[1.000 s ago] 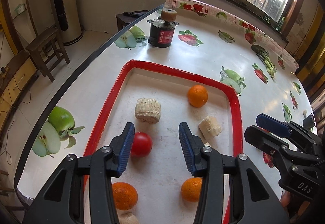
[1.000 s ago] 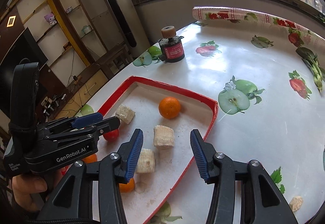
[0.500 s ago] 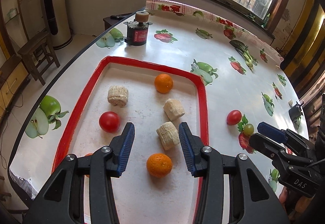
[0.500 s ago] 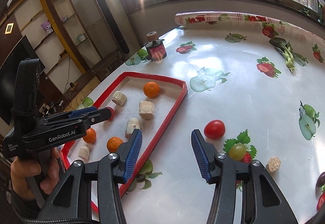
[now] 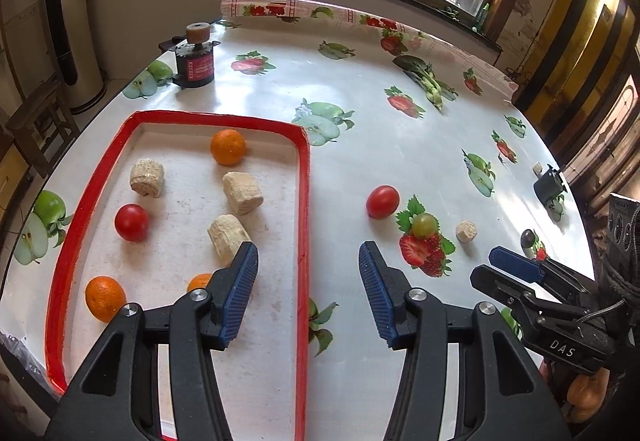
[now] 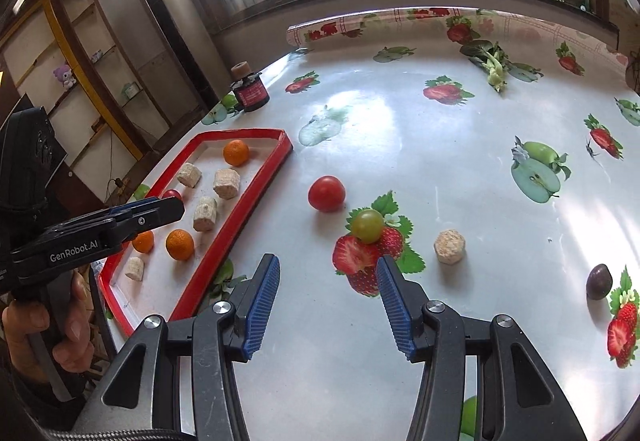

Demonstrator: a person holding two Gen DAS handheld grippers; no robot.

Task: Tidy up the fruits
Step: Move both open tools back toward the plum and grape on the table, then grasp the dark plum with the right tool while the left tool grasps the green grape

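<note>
Dark plum (image 6: 599,281) clearest in right view; both tools (image 5: 308,295) (image 6: 327,301) apart, empty

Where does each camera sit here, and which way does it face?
Left wrist: rides the left gripper, facing forward across the red tray rim; own open fingers show, and the right gripper at right.
Right wrist: rides the right gripper, facing the table beyond the tray; own open fingers show, plus the left gripper and the hand holding it.
Shared: the tray, the loose tomato and the green grape.
</note>
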